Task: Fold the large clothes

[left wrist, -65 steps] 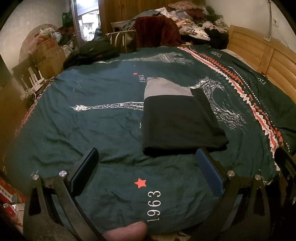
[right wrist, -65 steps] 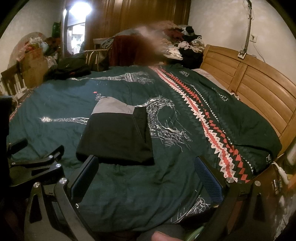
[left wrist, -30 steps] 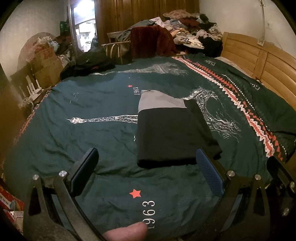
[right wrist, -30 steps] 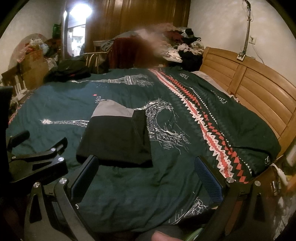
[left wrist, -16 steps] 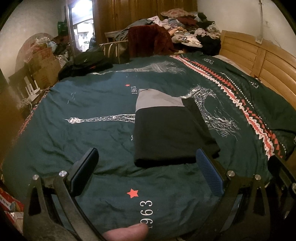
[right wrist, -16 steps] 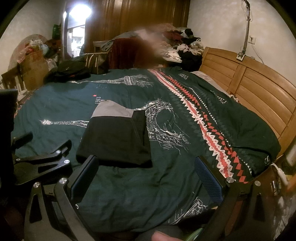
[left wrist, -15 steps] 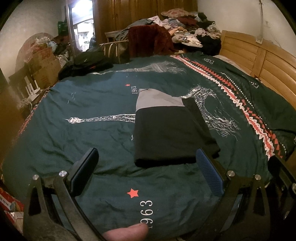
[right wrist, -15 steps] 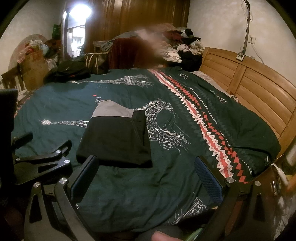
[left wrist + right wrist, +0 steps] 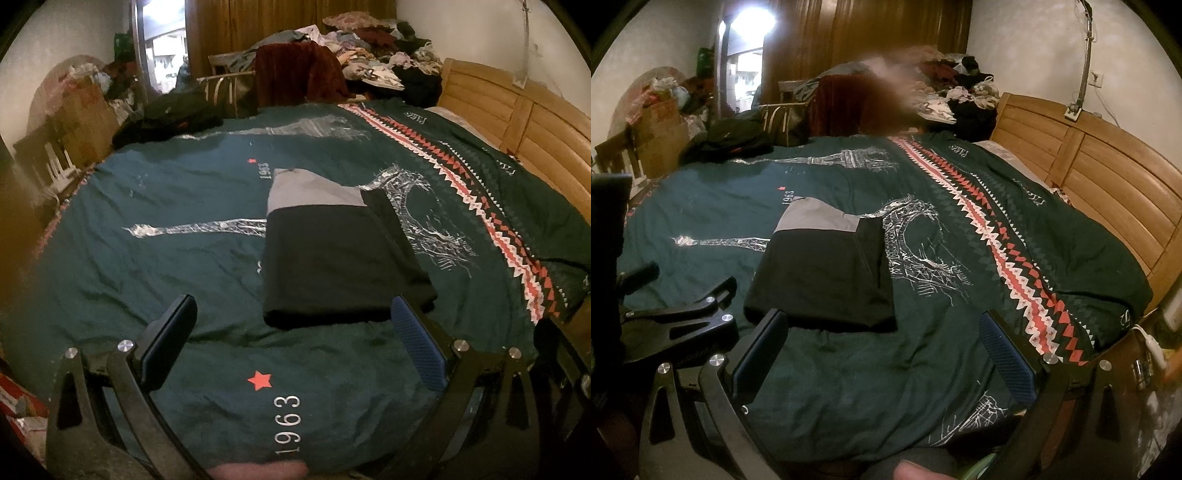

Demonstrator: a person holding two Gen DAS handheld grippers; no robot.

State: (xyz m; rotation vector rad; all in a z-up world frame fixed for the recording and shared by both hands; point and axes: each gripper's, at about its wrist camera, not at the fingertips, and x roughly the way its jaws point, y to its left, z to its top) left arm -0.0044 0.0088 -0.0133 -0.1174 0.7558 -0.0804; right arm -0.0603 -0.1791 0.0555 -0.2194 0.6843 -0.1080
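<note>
Dark green bedspread (image 9: 155, 206) printed with silver towers, a red star (image 9: 259, 380) and "1963" (image 9: 287, 424) in white near the front edge, plus a red, white and black zigzag band (image 9: 993, 251) running toward the far end. Wooden headboard (image 9: 1108, 184) along the right side. Heap of mixed clothes (image 9: 376, 55) at the far end, beside a dark red blanket (image 9: 295, 74) draped over a chair. Cardboard boxes (image 9: 661, 136) stacked at left, near a bright doorway (image 9: 748, 55).
</note>
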